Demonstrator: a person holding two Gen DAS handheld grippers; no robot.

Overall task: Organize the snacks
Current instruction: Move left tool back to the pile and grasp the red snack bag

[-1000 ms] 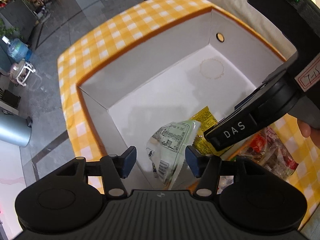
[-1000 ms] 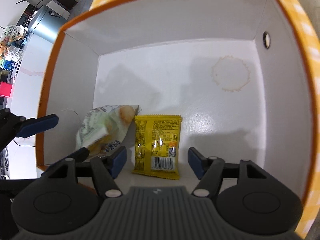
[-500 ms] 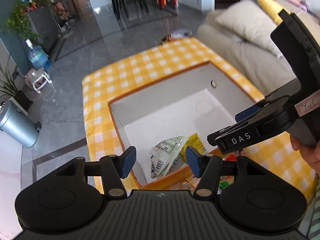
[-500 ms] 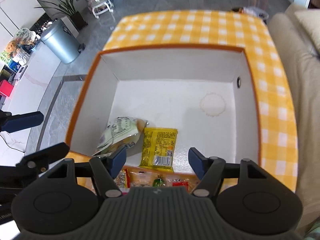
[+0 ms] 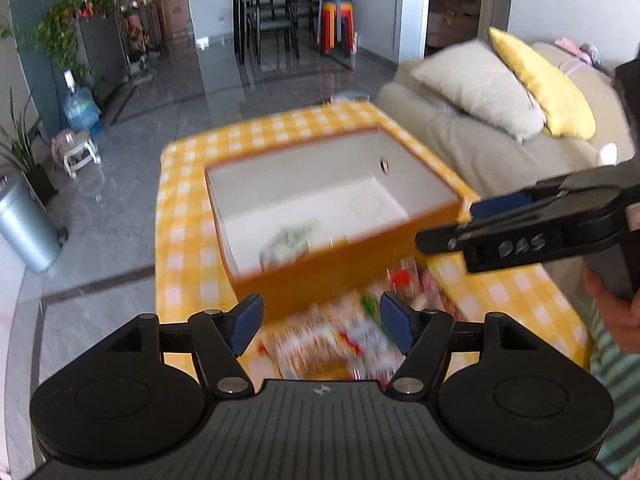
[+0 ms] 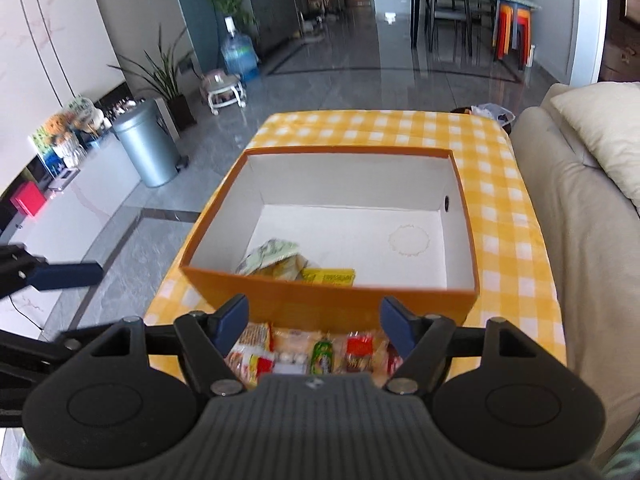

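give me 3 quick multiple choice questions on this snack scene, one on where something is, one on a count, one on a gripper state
1. The loose snack packets lie:
A. before the box's near wall
B. on the sofa
C. on the floor

2. Packets inside the orange box:
A. none
B. two
C. six

3. The right gripper is:
A. shut on a packet
B. open, holding nothing
C. out of view

Answers: 1 A, they sit on the checked cloth by the near wall; 2 B, a pale green packet and a yellow packet; 3 B, fingers apart, nothing between.

The box (image 6: 332,304) sits on the table (image 6: 504,240). Two packets (image 6: 272,254) lie inside, at its near wall. More snacks (image 6: 312,354) lie before it
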